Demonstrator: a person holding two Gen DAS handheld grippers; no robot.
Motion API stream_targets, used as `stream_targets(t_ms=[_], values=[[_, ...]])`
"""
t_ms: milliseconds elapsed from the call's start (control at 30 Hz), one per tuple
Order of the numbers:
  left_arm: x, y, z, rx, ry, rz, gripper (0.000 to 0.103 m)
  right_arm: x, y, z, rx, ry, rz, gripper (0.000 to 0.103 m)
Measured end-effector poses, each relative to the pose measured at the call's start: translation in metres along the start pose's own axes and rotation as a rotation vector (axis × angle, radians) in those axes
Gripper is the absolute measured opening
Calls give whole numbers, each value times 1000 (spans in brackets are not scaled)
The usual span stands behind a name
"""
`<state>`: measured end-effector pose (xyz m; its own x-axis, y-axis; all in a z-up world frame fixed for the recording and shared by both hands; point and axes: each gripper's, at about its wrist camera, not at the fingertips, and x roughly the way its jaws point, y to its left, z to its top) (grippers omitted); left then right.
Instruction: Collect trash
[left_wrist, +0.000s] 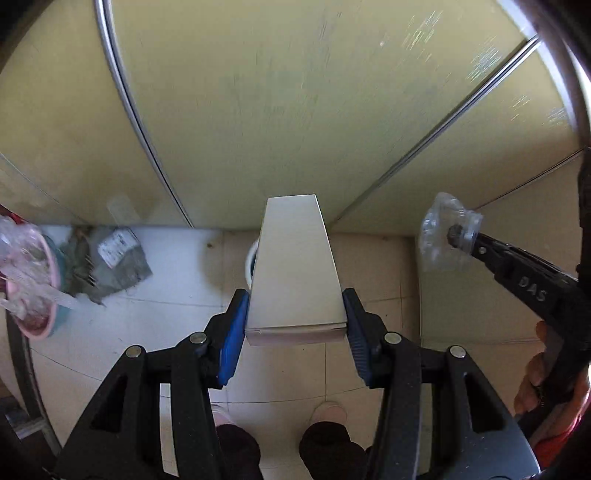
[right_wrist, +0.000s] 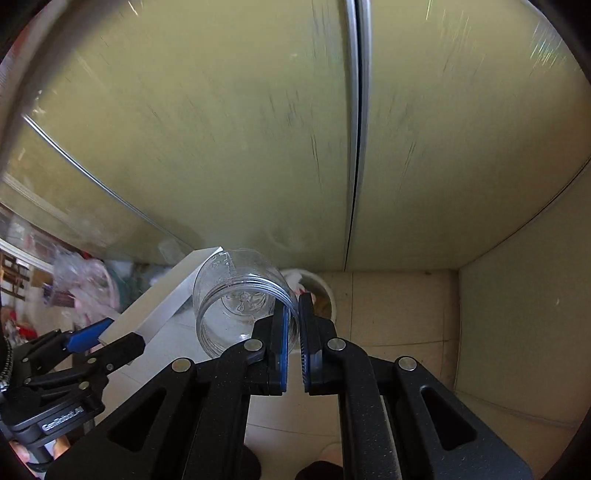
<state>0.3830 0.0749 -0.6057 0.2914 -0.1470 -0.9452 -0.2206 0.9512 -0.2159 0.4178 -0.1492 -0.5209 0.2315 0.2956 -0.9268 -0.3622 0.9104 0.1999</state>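
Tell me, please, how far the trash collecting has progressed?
Midway. Done: both pieces are lifted off the floor. In hand: the left gripper clamps the box; the right gripper pinches the jar by its rim. Left: dropping both into the bin below.

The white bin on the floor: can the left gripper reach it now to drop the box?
Probably yes. The left gripper holds the box above the white bin, with nothing seen between them; the box hides most of it.
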Motion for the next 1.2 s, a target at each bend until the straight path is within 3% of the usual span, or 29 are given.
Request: stream_targets(t_ms=[333, 500, 600, 733, 800, 1000, 1200], values=[[118, 16, -15, 10, 86, -8, 50, 118, -10, -13, -28, 112, -6, 8], [143, 20, -12, 22, 108, -54, 50, 142, -13, -13, -28, 152, 25, 9], [147, 19, -8, 57, 96, -15, 50, 144, -14, -10, -29, 160, 29, 16], [140, 22, -3, 53, 77, 1, 51, 146, -14, -3, -18, 151, 48, 34], [131, 21, 0, 38, 70, -3, 51, 136, -15, 0, -20, 136, 50, 37], [88, 9, 11, 39, 33, 11, 51, 95, -17, 9, -3, 129, 59, 38], [-14, -24, 24, 73, -42, 8, 51, 1, -13, 22, 6, 68, 49, 38]])
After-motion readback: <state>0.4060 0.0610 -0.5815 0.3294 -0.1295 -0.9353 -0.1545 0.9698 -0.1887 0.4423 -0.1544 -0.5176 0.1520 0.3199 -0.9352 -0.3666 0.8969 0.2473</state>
